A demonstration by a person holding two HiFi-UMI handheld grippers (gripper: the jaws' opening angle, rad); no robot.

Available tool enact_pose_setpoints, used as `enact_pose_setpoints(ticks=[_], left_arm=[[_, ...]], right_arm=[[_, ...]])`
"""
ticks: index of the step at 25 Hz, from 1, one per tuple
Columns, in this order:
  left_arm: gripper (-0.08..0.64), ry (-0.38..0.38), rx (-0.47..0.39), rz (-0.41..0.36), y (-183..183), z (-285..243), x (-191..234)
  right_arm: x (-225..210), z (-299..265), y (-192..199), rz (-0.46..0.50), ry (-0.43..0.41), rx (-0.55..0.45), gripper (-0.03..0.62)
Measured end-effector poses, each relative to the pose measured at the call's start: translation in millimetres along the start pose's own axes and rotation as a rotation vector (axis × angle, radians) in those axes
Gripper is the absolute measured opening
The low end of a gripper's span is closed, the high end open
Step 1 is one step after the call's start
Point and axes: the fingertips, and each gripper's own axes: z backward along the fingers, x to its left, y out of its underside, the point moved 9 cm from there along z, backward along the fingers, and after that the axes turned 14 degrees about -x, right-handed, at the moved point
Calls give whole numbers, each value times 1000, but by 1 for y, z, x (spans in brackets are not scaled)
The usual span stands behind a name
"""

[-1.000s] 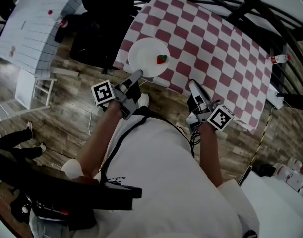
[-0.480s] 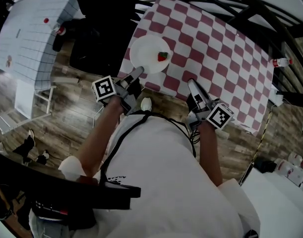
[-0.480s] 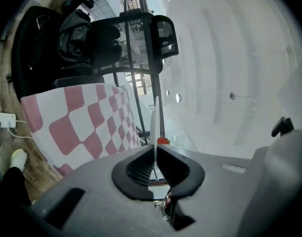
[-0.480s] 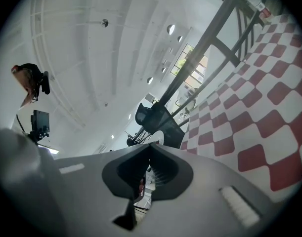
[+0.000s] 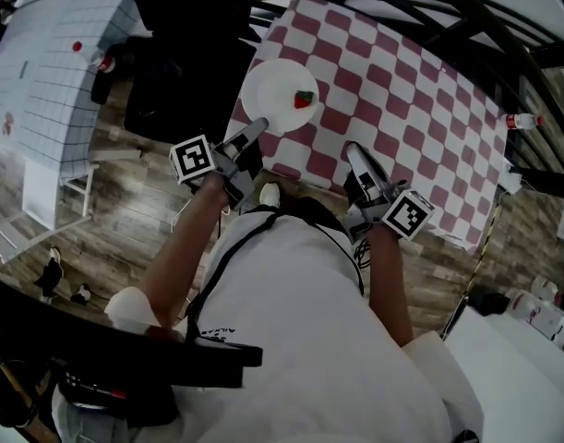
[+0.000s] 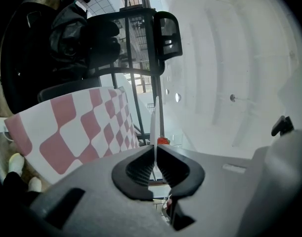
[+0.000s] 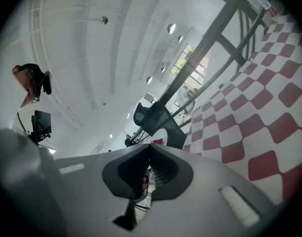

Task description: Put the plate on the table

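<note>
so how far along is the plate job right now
Done: the plate, with a strawberry on it, is already above the near corner of the checkered table. In hand: the left claw is shut on the plate's rim; the right claw is shut and empty. Left: whether the plate rests on the table cannot be told, so setting it down and letting go remain.
</note>
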Motion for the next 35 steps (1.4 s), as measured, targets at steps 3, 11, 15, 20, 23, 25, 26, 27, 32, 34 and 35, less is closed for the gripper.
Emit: enact_pose_setpoints(ticks=[3, 11, 15, 20, 23, 25, 26, 27, 32, 34, 35], left_arm=[[21, 8, 6, 2, 3, -1, 3], [21, -19, -19, 17, -20, -46, 30], [21, -19, -30, 17, -22, -60, 41], [21, -36, -64, 6, -48, -118, 63], [21, -20, -79, 9, -53, -142, 70], [21, -14, -84, 10, -56, -157, 74], [21, -14, -86, 11, -57, -163, 77], [21, -14, -87, 11, -58, -170, 80], [21, -28, -90, 20, -60, -195, 96], [21, -37, -89, 22, -61, -202, 103], [21, -42, -89, 22, -62, -205, 107]], right_arm=[[-2, 5, 3, -4, -2, -1, 8], [-35, -41, -13, -40, 8, 45, 8], [-52, -52, -16, -46, 8, 72, 8], [-93, -104, -41, -70, -6, 146, 8], [-108, -121, -51, -75, -23, 174, 8], [-117, -131, -57, -76, -29, 189, 8], [-121, -136, -60, -76, -30, 196, 8], [-125, -141, -63, -76, -31, 203, 8], [-144, -160, -72, -82, -36, 229, 8], [-152, -166, -73, -87, -34, 239, 8], [-156, -169, -73, -91, -35, 244, 8]])
